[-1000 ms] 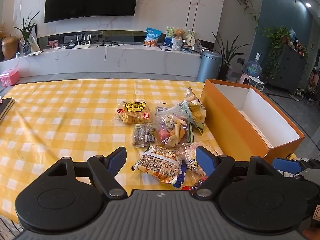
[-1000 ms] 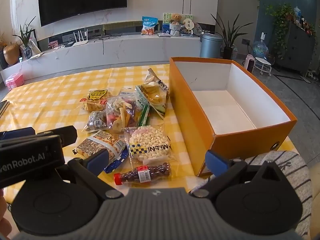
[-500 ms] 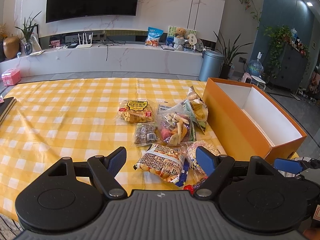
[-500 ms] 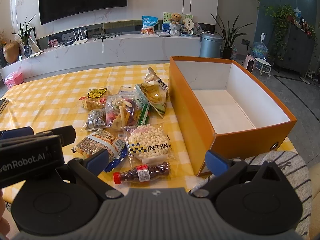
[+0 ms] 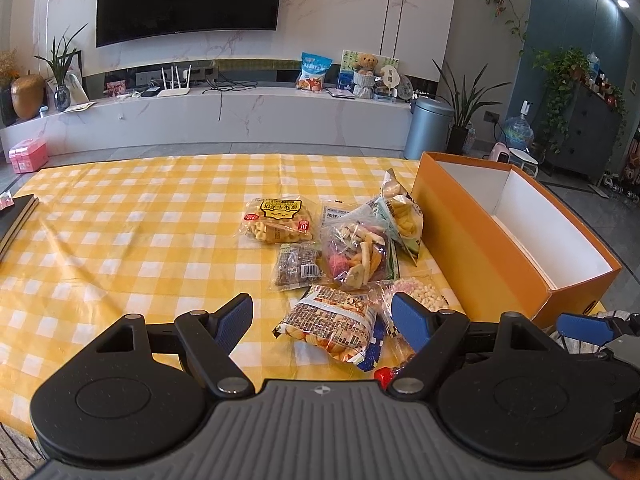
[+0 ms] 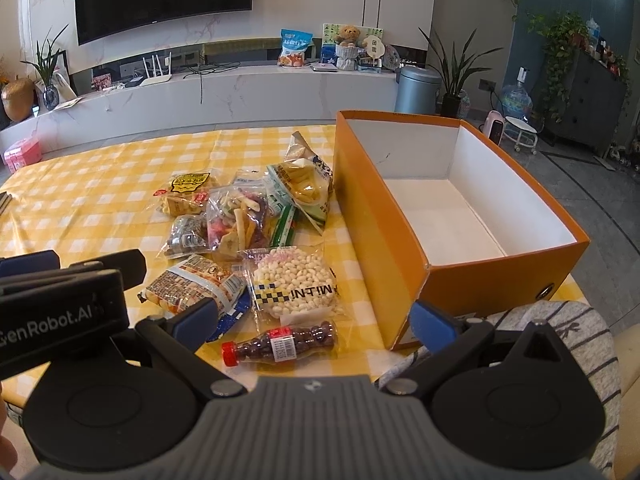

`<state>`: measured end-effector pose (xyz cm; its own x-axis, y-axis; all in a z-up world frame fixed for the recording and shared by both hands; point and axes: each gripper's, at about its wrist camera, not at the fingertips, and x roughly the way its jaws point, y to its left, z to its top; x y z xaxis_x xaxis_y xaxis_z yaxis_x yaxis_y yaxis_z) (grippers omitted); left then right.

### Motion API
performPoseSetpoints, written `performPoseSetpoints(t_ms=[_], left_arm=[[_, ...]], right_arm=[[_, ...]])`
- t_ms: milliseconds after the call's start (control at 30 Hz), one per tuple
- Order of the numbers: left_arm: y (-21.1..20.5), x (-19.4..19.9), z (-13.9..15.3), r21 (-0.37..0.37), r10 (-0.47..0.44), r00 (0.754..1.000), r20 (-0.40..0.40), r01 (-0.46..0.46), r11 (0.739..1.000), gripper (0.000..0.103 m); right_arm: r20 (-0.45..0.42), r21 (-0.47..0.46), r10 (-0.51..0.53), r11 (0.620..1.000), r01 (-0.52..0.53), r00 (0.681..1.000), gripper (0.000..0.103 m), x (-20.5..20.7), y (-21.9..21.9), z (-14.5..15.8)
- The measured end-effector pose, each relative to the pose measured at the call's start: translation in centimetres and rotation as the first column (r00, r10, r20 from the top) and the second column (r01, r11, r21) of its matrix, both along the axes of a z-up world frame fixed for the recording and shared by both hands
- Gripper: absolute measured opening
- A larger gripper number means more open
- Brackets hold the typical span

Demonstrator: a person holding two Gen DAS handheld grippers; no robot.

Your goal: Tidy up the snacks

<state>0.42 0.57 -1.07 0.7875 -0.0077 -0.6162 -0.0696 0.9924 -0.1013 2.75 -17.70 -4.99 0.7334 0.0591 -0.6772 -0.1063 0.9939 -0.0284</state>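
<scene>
A cluster of plastic snack packets lies on the yellow-and-white checked tabletop (image 5: 120,240), just left of an open orange cardboard box with a white inside (image 6: 460,216). Nearest the box, a green-edged clear bag of yellow crisps (image 6: 306,186) leans close to its orange wall. Beside it sits a clear bag of mixed coloured dried fruit chips (image 6: 238,222), and behind that a clear packet of biscuits with a yellow label (image 5: 276,222). A small dark packet with a barcode (image 5: 298,266) lies next to the fruit chips. Closer to the cameras are a clear bag of small white puffs (image 6: 294,286), a brown-printed packet of crackers (image 5: 334,326), and a small clear bottle-shaped pack of dark candies with a red cap (image 6: 280,344), lying on its side. The box holds nothing visible.

The left gripper (image 5: 322,318) hangs above the tabletop with its blue-padded jaws spread wide, the cracker packet showing between them but untouched. The right gripper (image 6: 316,318) also has its jaws released and wide apart, above the candy bottle, grasping nothing. A striped grey garment (image 6: 560,344) shows at the lower right.
</scene>
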Motion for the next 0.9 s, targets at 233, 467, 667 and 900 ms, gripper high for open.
performPoseSetpoints(t_ms=[233, 467, 667, 900], left_arm=[[0.03, 0.10, -0.24, 0.005, 0.000, 1.000, -0.006, 0.000, 1.000, 0.093], [0.05, 0.08, -0.33, 0.000, 0.000, 1.000, -0.010, 0.000, 1.000, 0.093], [0.00, 0.13, -0.46, -0.007, 0.000, 1.000, -0.017, 0.000, 1.000, 0.093], [-0.01, 0.17, -0.65, -0.009, -0.004, 1.000, -0.026, 0.004, 1.000, 0.093]], right_arm=[[-0.004, -0.009, 0.001, 1.000, -0.001, 1.000, 0.100, 0.14, 0.23, -0.20], [-0.007, -0.008, 0.001, 1.000, -0.001, 1.000, 0.100, 0.14, 0.16, -0.19], [-0.010, -0.008, 0.001, 1.000, -0.001, 1.000, 0.100, 0.16, 0.15, -0.27], [-0.017, -0.006, 0.011, 1.000, -0.011, 1.000, 0.100, 0.21, 0.39, -0.51]])
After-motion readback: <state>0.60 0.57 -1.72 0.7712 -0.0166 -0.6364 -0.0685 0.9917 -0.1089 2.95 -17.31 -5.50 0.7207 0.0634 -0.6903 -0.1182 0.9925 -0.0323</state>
